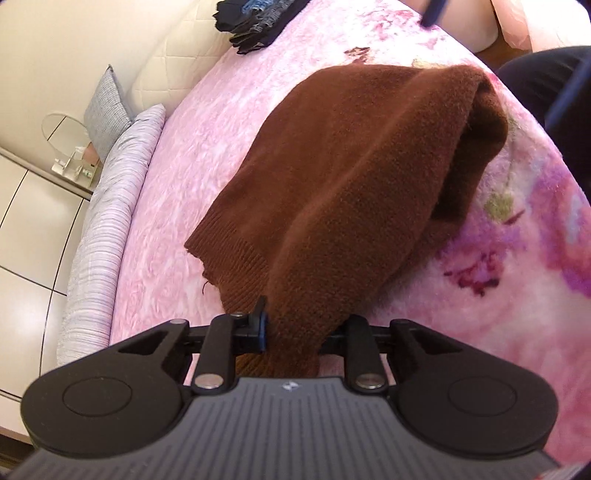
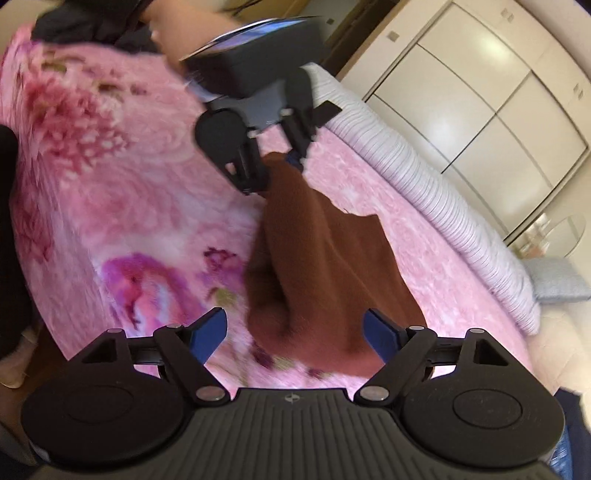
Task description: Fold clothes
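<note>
A brown knitted sweater [image 1: 354, 177] lies partly folded on the pink floral blanket [image 1: 184, 177]. My left gripper [image 1: 291, 328] is shut on a bunched end of the sweater and lifts it a little off the bed. In the right wrist view the sweater [image 2: 332, 266] stretches from my left gripper [image 2: 279, 166] at the top down toward my right gripper [image 2: 295, 332]. My right gripper is open, its blue pads [image 2: 380, 332] wide apart, hovering above the near end of the sweater without holding it.
A pile of dark folded clothes [image 1: 255, 22] sits at the far end of the bed. A striped lilac bolster [image 1: 110, 229] runs along the bed edge, with a grey cushion [image 1: 105, 110] and cream wardrobe doors [image 2: 480, 92] beyond. The person's dark clothing [image 1: 554, 92] is at the right.
</note>
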Motion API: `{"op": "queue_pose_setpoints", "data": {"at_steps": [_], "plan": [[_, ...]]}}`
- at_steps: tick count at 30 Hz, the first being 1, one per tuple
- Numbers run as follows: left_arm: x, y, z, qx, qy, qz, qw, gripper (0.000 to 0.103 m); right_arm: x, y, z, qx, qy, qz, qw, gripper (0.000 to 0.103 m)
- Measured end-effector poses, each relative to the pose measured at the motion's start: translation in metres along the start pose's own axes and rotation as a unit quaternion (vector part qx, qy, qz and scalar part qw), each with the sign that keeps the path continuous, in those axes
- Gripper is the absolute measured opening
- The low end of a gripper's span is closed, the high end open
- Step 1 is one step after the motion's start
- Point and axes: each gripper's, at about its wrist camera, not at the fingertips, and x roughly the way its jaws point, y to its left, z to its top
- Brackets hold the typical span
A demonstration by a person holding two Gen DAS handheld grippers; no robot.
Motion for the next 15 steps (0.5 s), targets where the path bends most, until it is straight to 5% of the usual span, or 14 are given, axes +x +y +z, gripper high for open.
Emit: {"op": "queue_pose_setpoints", "data": {"at_steps": [7,11,13,15], "plan": [[-0.013,0.013,-0.016,-0.039,-0.008,-0.037,0.9985,0.018,0.055,0.034,0.014,-0.147,0.046,-0.074,0.985,0.074],[-0.012,0.011,-0.022,-0.041,-0.013,-0.037,0.9984,0.019,0.065,0.022,0.009,-0.165,0.041,-0.067,0.983,0.049],[-0.011,0.002,-0.021,-0.032,-0.017,-0.023,0.9991,0.022,0.059,0.006,0.006,-0.150,0.033,-0.054,0.987,0.041],[-0.016,-0.017,-0.017,-0.005,-0.023,0.017,0.9996,0.039,0.045,-0.012,0.000,-0.136,0.022,-0.049,0.989,0.039]]}}
